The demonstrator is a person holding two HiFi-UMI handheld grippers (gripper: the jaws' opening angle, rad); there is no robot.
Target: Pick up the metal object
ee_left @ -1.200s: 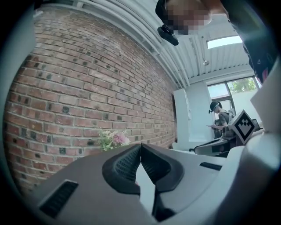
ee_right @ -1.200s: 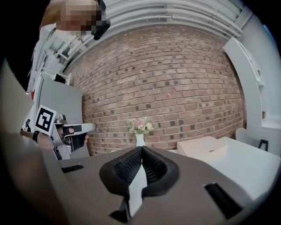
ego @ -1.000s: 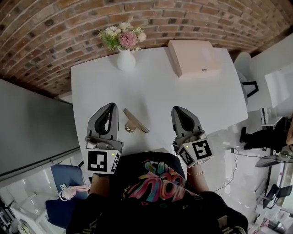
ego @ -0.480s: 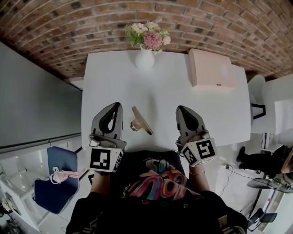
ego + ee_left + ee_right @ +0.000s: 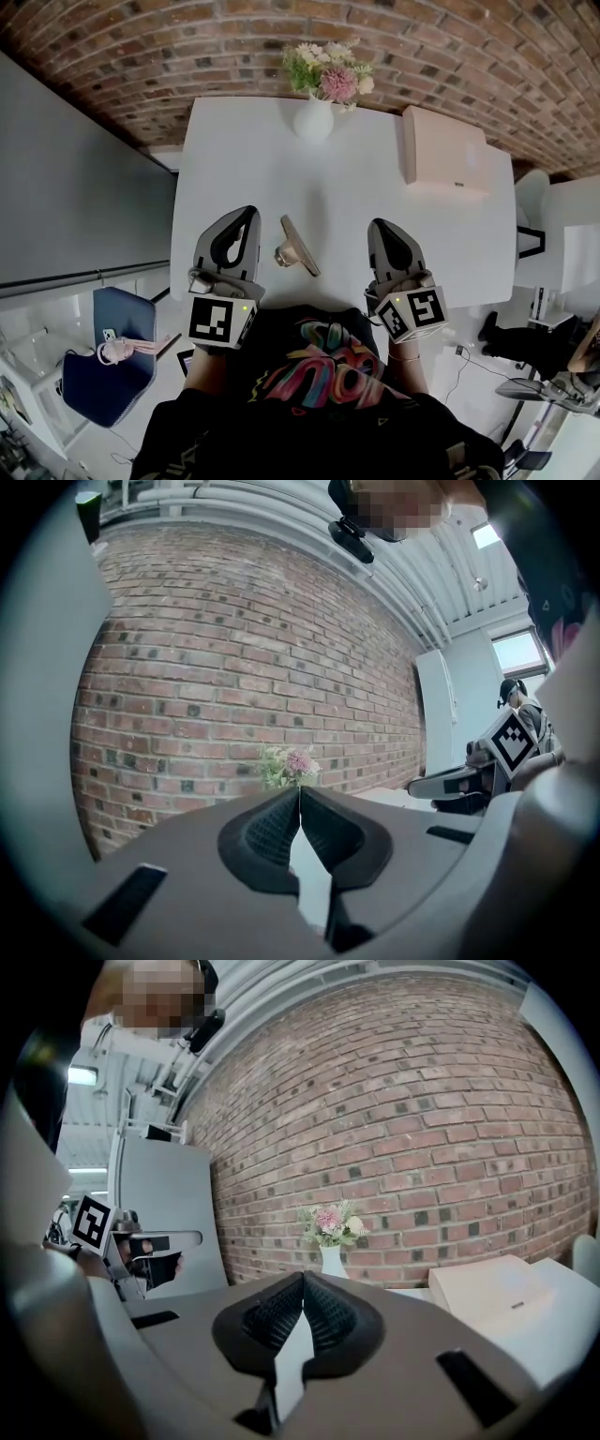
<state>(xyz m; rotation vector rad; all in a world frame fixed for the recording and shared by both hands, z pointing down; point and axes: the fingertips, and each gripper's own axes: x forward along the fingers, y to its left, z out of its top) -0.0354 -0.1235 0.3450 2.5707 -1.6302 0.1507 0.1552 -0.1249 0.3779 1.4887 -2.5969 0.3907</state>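
Flowers [image 5: 330,73] stand in white vase [image 5: 313,122]; left gripper [image 5: 248,213] and right gripper [image 5: 382,226] both clenched empty, metal object [image 5: 298,247] between them

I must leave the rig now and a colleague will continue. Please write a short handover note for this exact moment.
Left hand-held gripper: shut, empty, above the near side of the table.
Right hand-held gripper: shut, empty, also above the near side.
Metal object: lies on the table between the two, nearer the left one; neither touches it.
Done: nothing, the object is not yet picked up.
Left: open one hand-held gripper, close it on the object, lift.
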